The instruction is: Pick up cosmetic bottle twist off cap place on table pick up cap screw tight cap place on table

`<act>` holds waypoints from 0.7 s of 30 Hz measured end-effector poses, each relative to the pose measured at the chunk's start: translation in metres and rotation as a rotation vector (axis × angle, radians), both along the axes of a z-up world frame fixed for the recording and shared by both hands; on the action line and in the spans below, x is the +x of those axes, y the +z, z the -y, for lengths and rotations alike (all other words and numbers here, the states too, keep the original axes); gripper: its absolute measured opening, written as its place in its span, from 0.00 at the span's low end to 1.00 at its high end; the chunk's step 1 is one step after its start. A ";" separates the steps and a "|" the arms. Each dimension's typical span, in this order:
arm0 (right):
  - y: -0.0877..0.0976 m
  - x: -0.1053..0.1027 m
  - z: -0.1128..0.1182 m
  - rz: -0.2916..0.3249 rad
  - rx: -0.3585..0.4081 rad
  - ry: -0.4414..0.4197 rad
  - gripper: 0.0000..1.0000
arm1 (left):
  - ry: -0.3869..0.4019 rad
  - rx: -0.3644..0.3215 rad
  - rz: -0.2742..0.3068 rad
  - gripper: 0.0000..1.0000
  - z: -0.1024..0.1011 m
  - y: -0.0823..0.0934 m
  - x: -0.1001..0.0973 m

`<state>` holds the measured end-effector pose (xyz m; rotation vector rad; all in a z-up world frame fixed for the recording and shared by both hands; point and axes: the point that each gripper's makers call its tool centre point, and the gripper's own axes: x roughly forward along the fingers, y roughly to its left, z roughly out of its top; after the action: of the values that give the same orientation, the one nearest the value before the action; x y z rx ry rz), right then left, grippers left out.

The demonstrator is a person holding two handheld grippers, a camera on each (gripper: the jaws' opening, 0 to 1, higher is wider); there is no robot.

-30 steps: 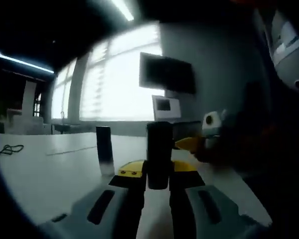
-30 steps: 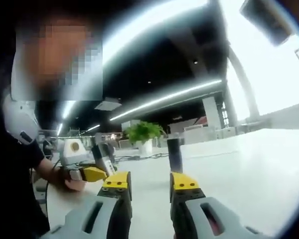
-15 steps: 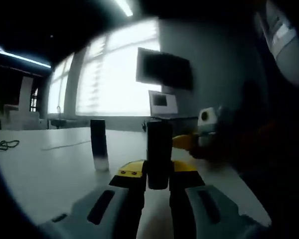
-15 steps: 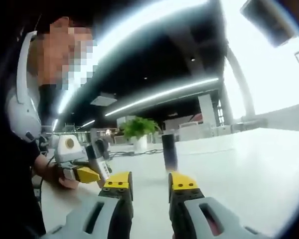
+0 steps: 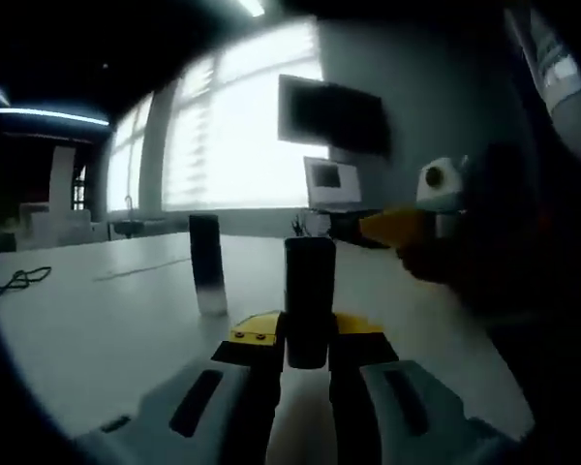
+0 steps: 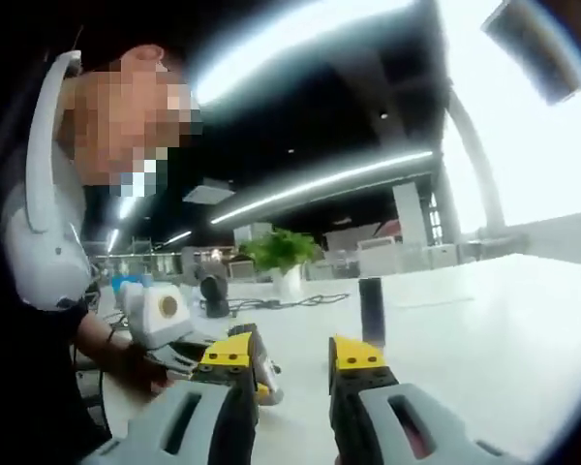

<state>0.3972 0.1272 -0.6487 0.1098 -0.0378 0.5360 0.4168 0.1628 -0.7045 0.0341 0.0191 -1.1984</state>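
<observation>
In the left gripper view, the left gripper (image 5: pixel 308 339) is clenched on one dark cap (image 5: pixel 309 300), held upright between its jaws above the white worktop (image 5: pixel 107 329); one dark bottle (image 5: pixel 207 263) stands upright on the worktop well apart to the left, and the right gripper (image 5: pixel 407 228) shows at the right edge. In the right gripper view, the right gripper (image 6: pixel 289 358) is released with nothing between its jaws; the one bottle (image 6: pixel 372 310) stands on the worktop (image 6: pixel 484 339) ahead, one potted plant (image 6: pixel 283 260) farther back, and the left gripper (image 6: pixel 189 344) is held in a hand (image 6: pixel 140 368) at the left
</observation>
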 end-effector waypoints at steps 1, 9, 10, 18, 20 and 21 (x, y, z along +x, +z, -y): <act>0.002 0.001 -0.006 0.002 -0.020 0.002 0.23 | 0.000 0.005 0.000 0.08 0.001 -0.001 -0.001; -0.004 0.011 -0.035 -0.010 -0.099 -0.053 0.23 | 0.002 0.047 -0.018 0.08 0.003 -0.010 0.003; -0.007 0.012 -0.037 -0.015 -0.099 -0.058 0.23 | 0.003 0.058 -0.019 0.08 0.003 -0.013 0.003; -0.029 0.022 -0.037 -0.064 -0.161 -0.129 0.17 | 0.006 0.130 -0.014 0.08 0.006 -0.024 0.001; -0.031 0.025 -0.036 -0.079 -0.142 -0.132 0.16 | -0.001 0.147 -0.009 0.08 0.007 -0.026 0.000; -0.031 0.025 -0.036 -0.081 -0.142 -0.132 0.16 | -0.002 0.143 0.000 0.08 0.007 -0.026 0.000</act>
<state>0.4223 0.1632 -0.6801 -0.0100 0.0717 0.4007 0.4166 0.1556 -0.7300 0.1599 0.1046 -1.1977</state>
